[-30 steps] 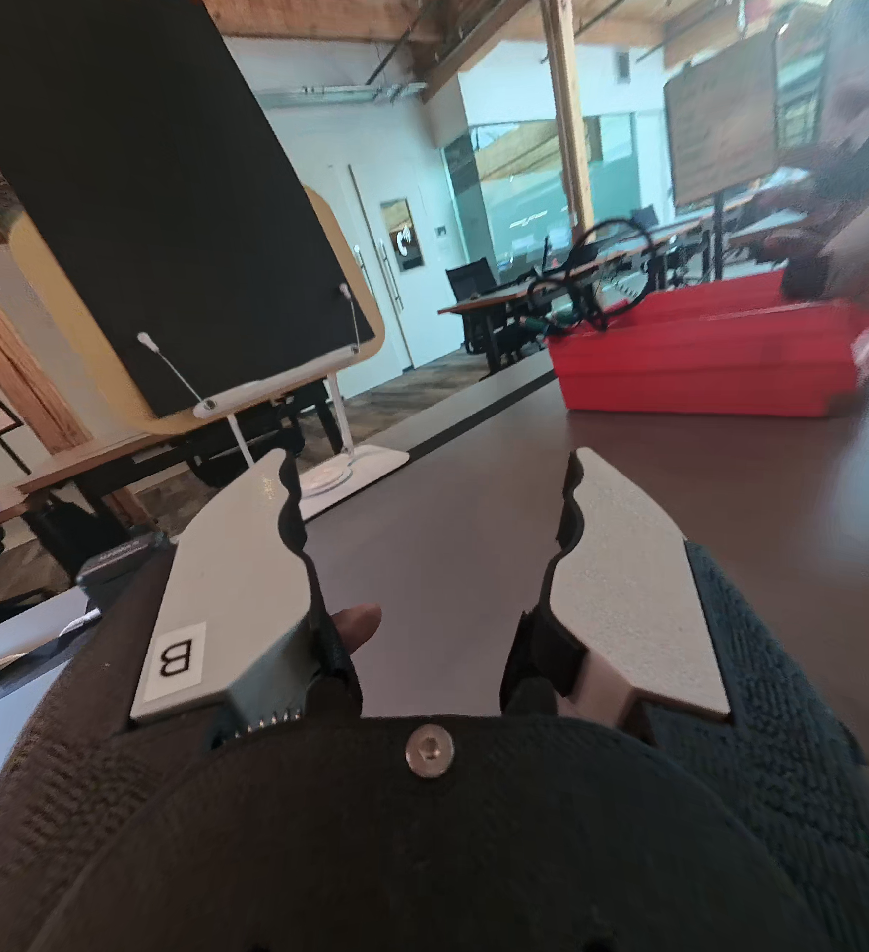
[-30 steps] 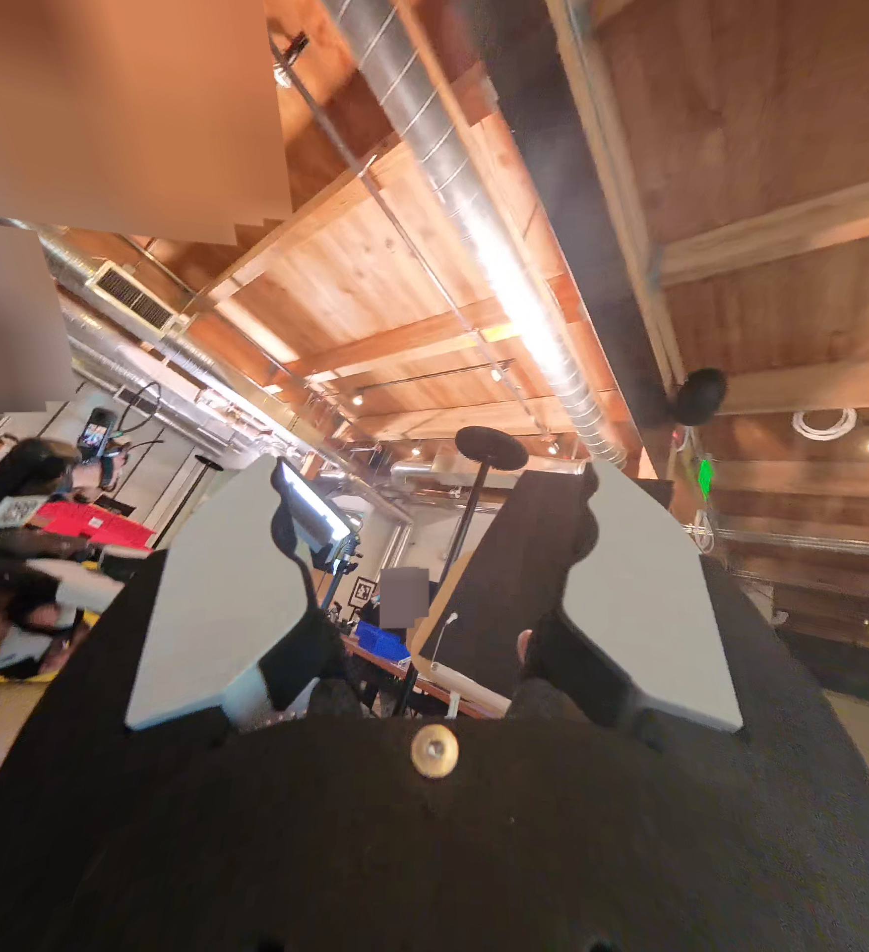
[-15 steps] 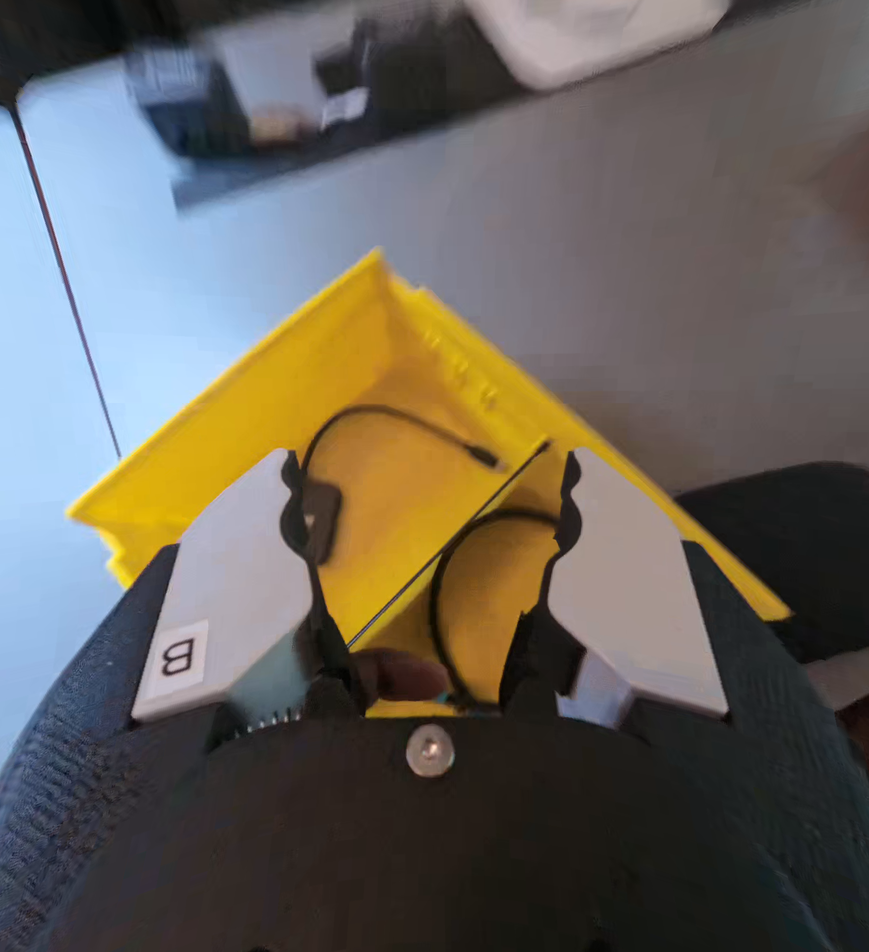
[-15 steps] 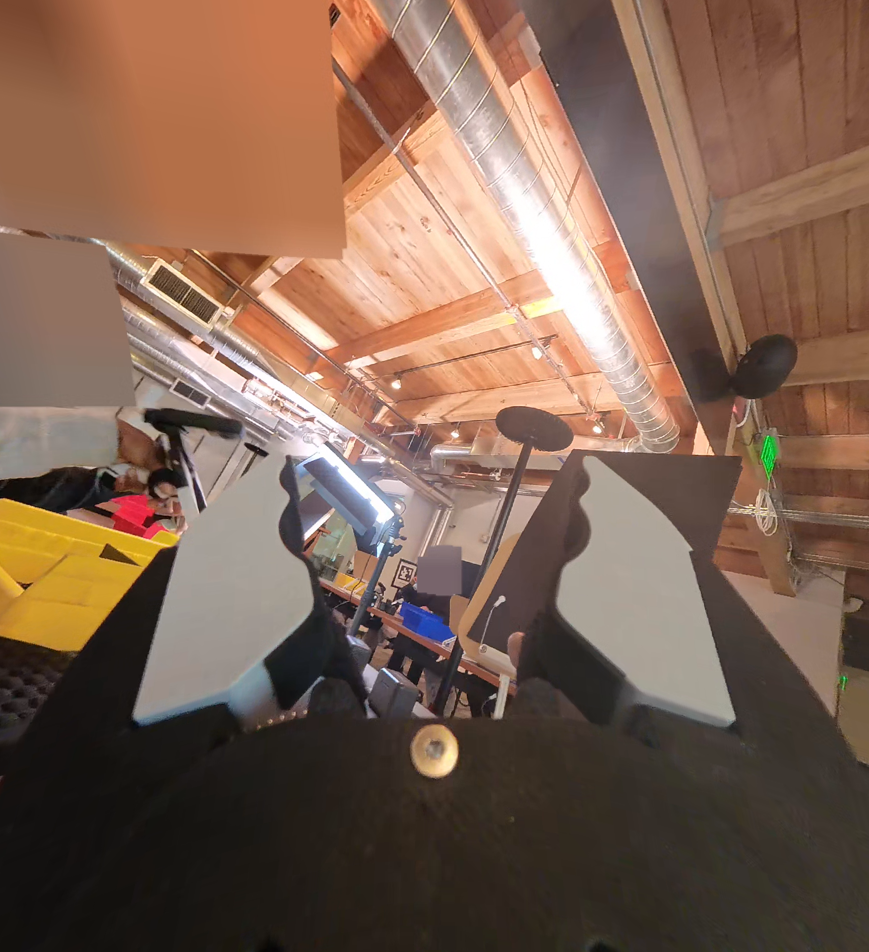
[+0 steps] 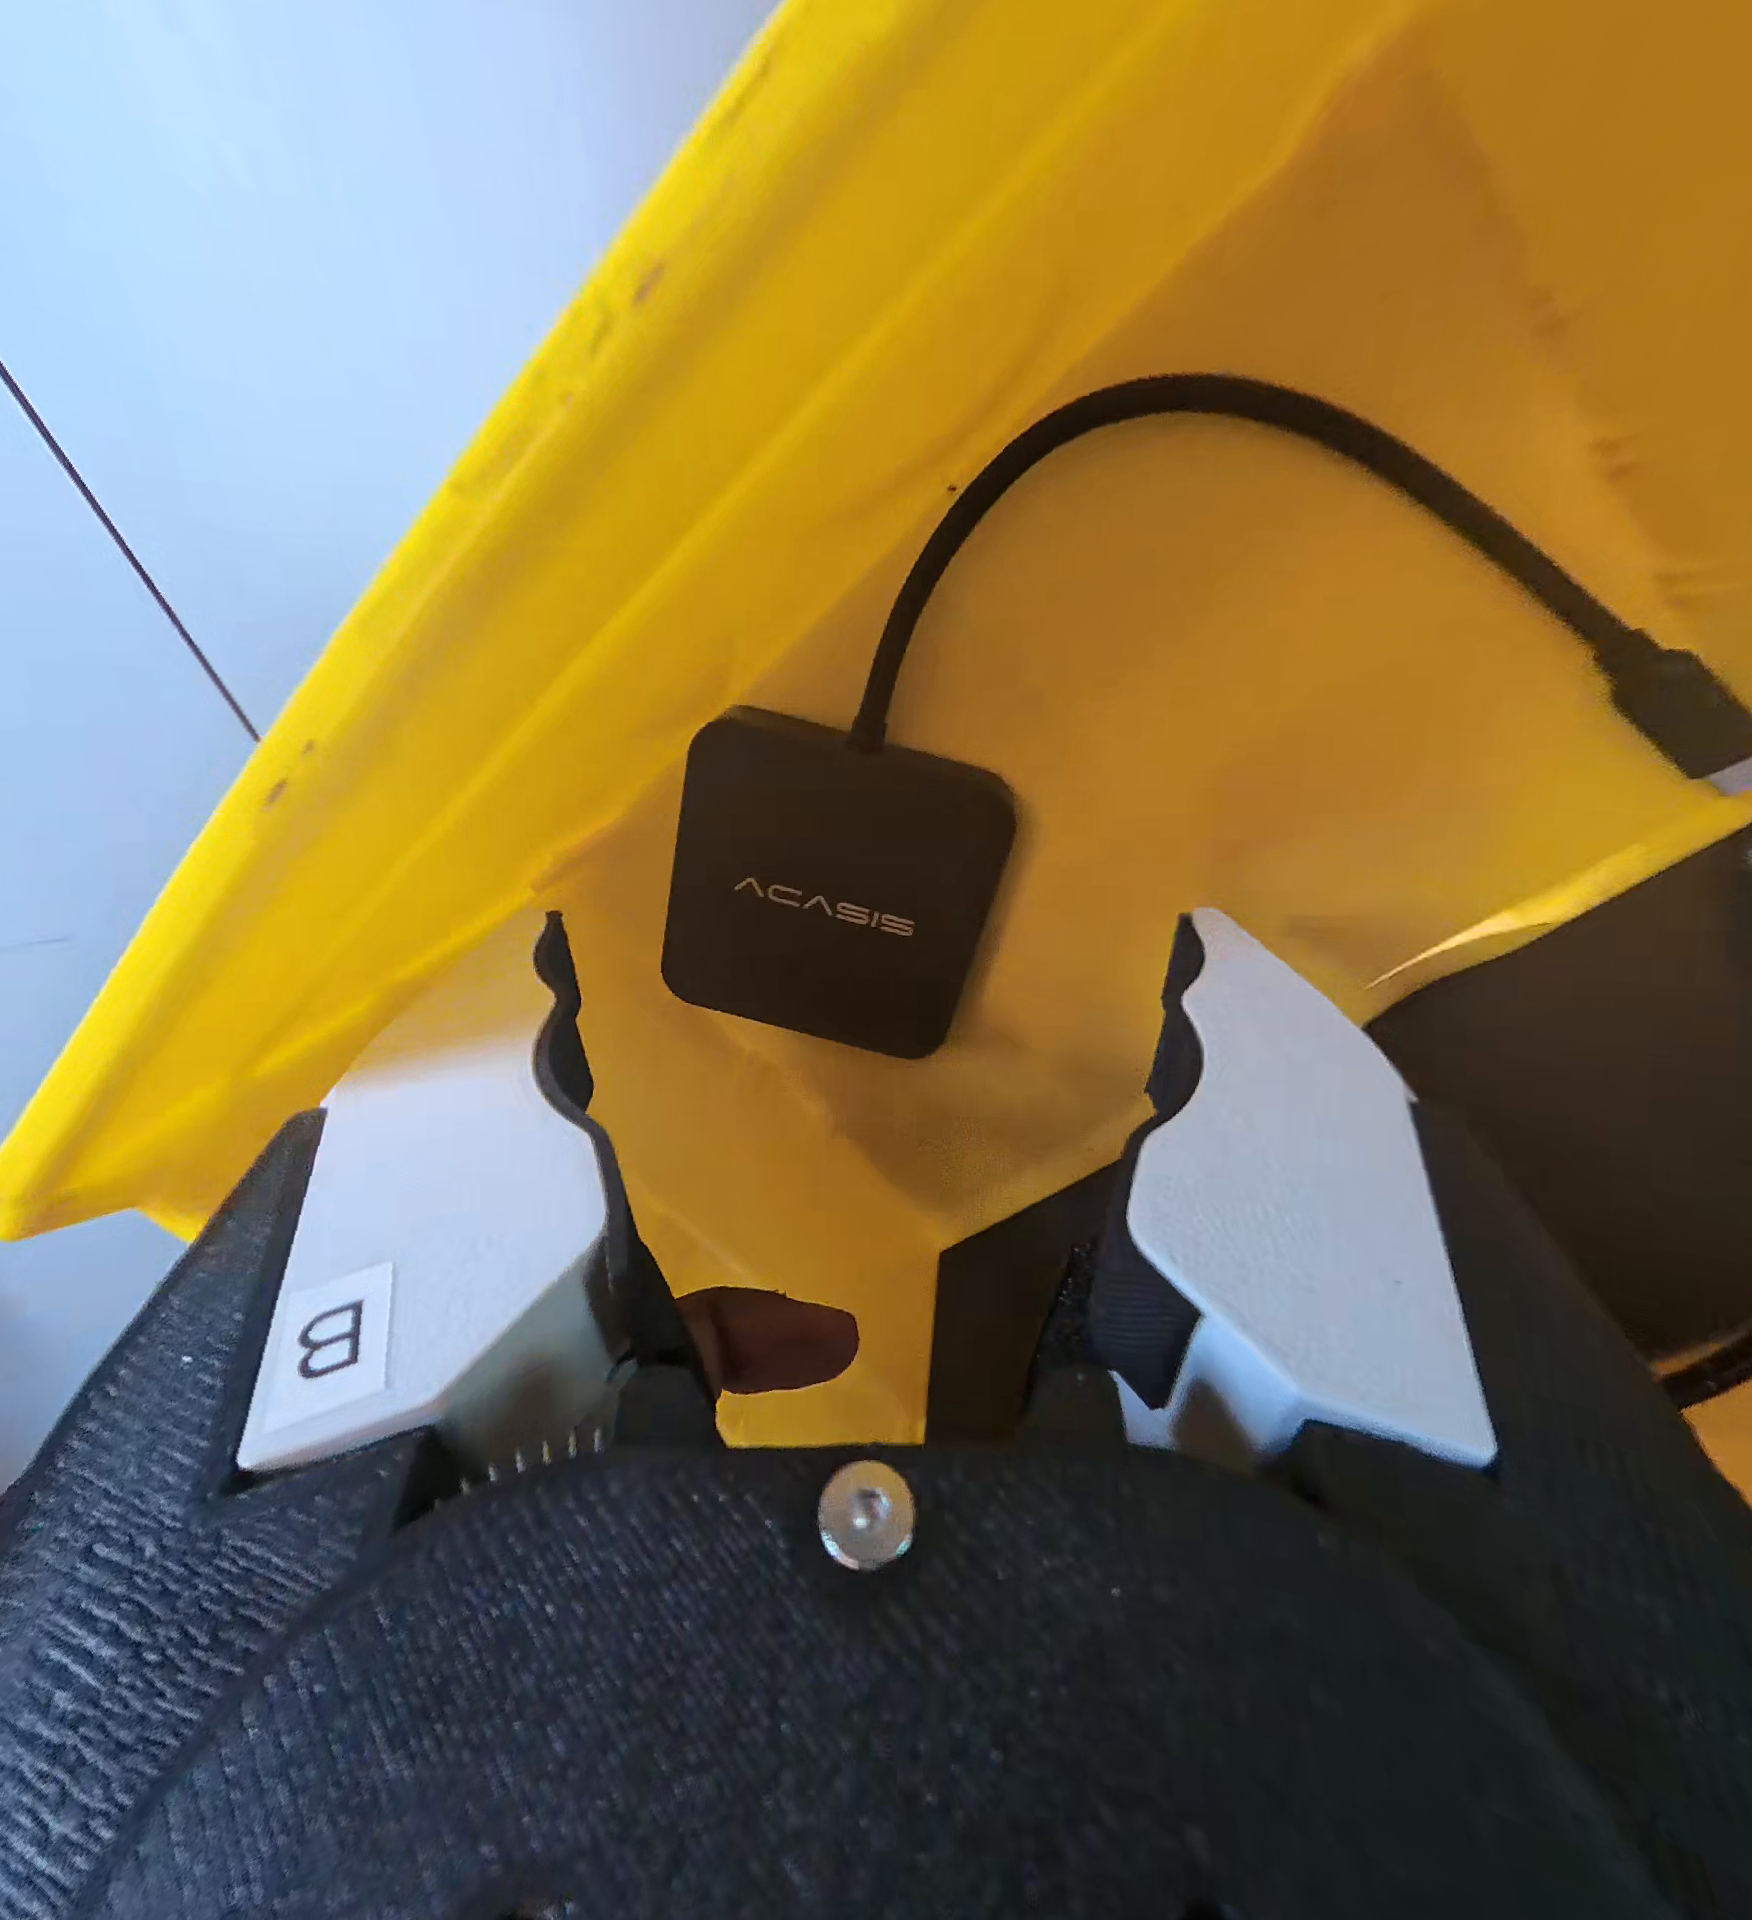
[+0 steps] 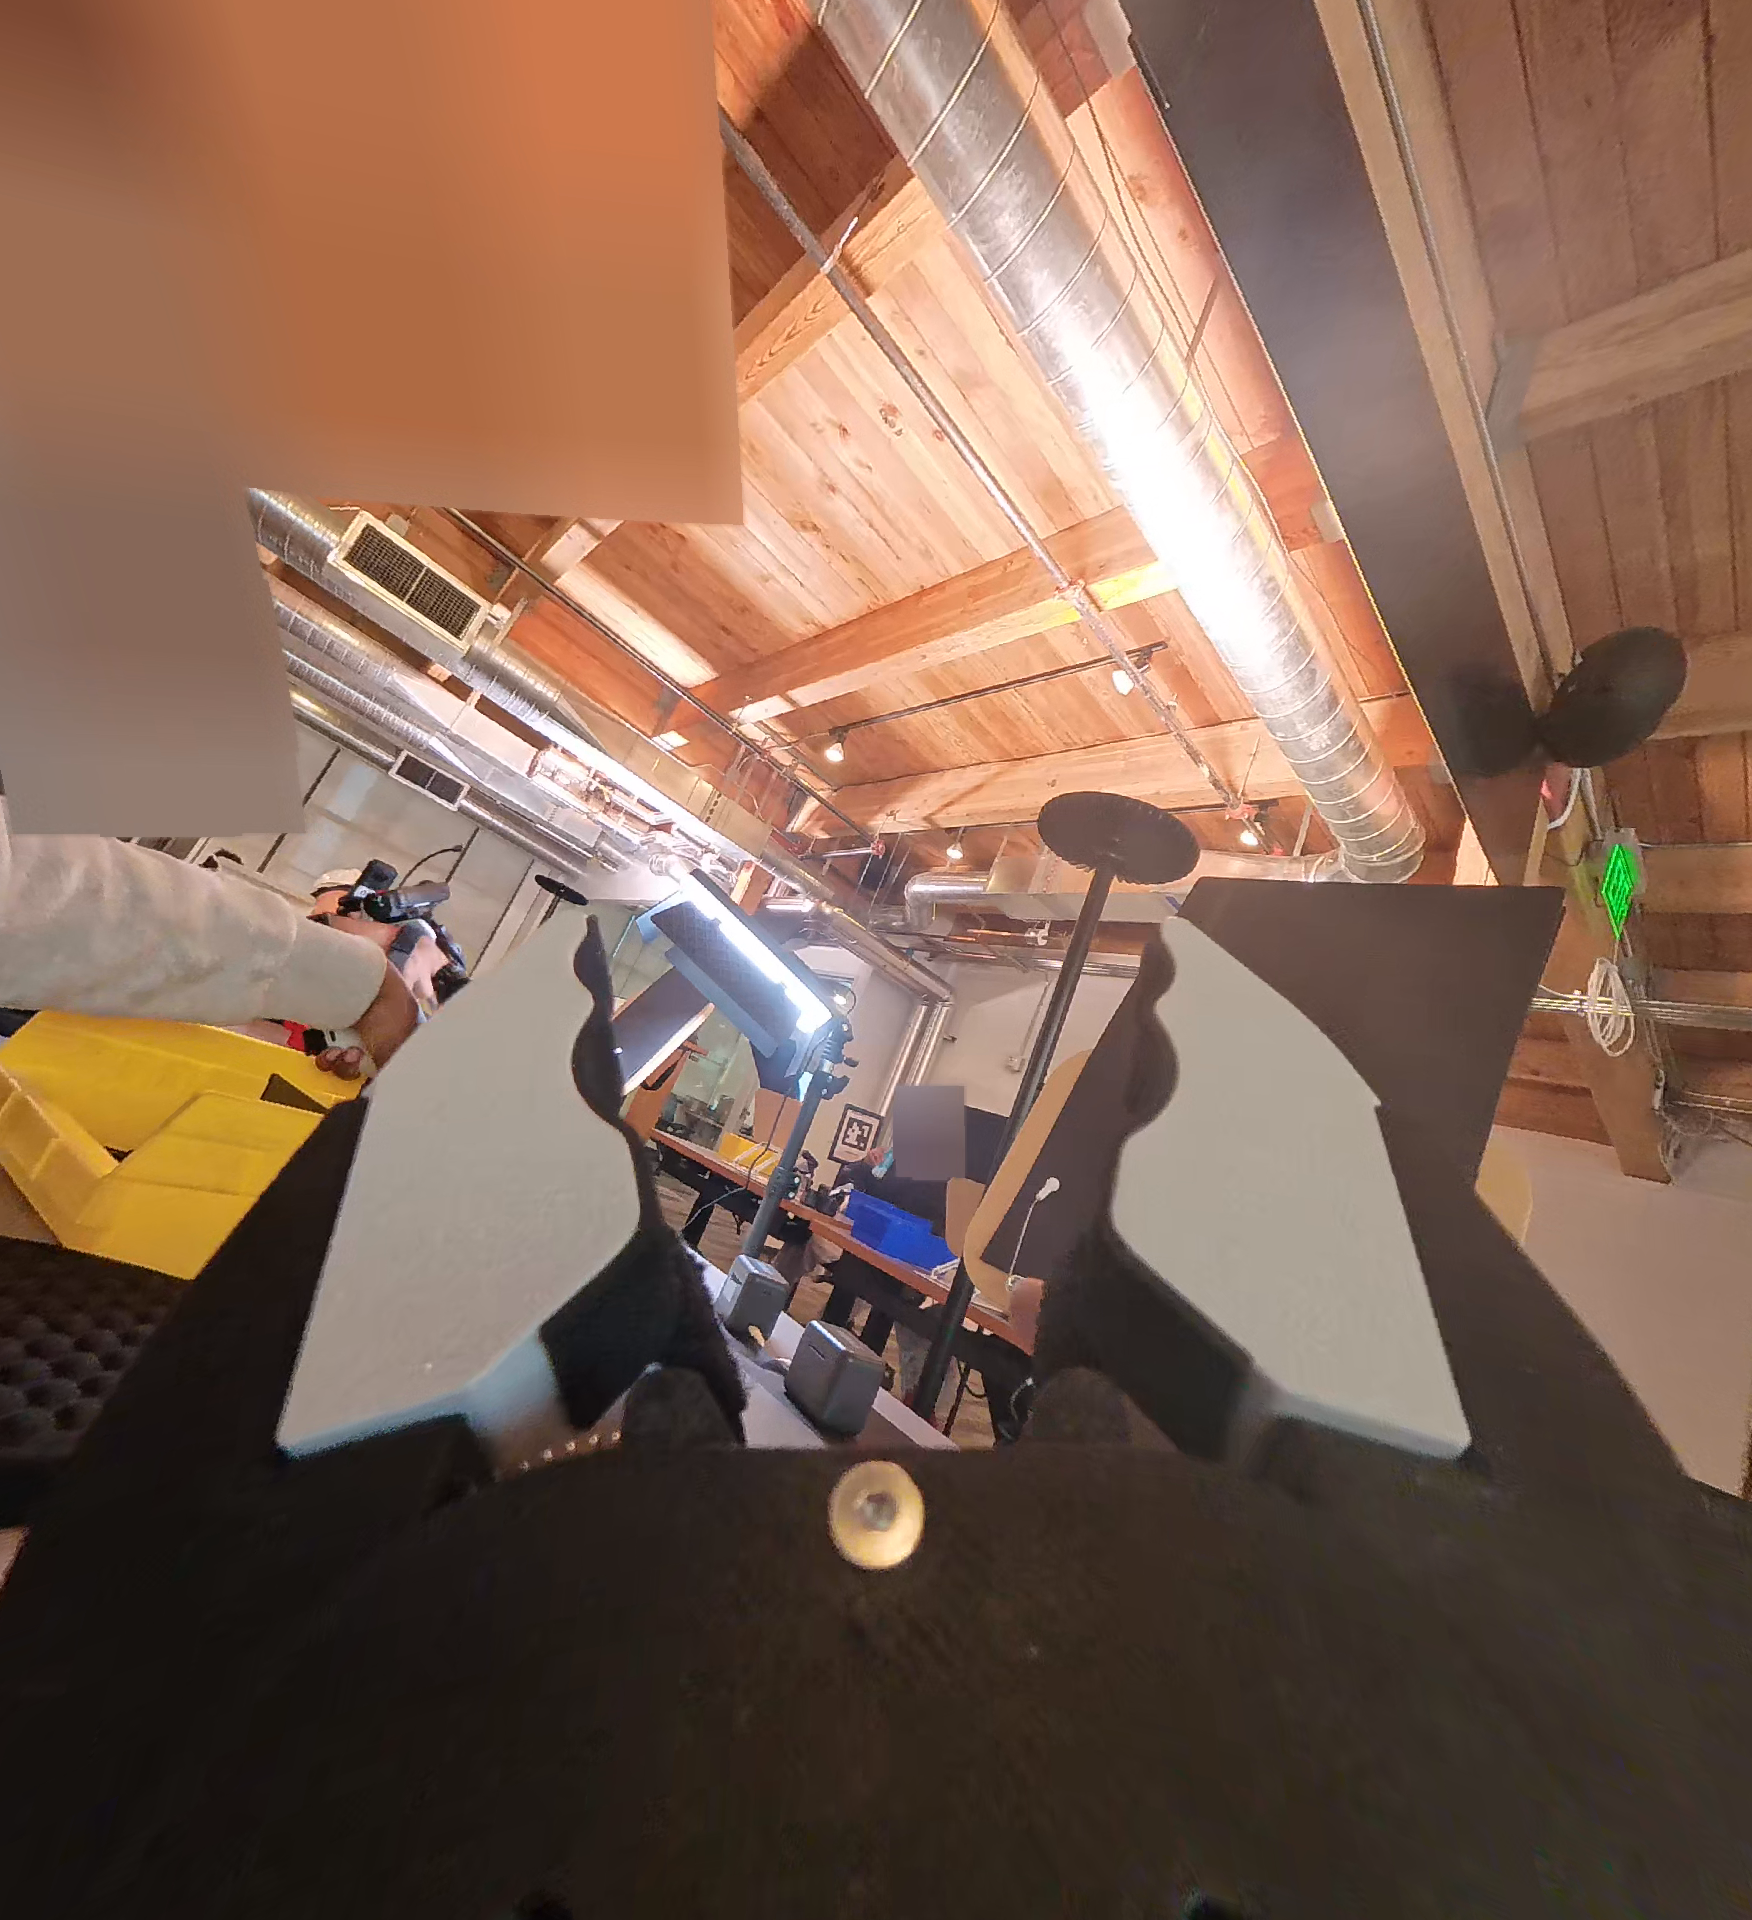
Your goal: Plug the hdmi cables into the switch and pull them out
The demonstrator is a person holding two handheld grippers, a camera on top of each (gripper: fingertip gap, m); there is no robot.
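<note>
A yellow bin (image 6: 150, 1143) sits beside a black foam mat (image 6: 15, 1351) on the table — beyond it, a lit panel light (image 6: 747, 977) on a stand, under a silver duct (image 6: 1111, 343) and wooden ceiling beams (image 6: 945, 634).

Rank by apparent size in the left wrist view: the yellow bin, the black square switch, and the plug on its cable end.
1. Yellow bin, largest by far.
2. Black square switch.
3. Cable-end plug, smallest, though it lies a little farther from the camera.
</note>
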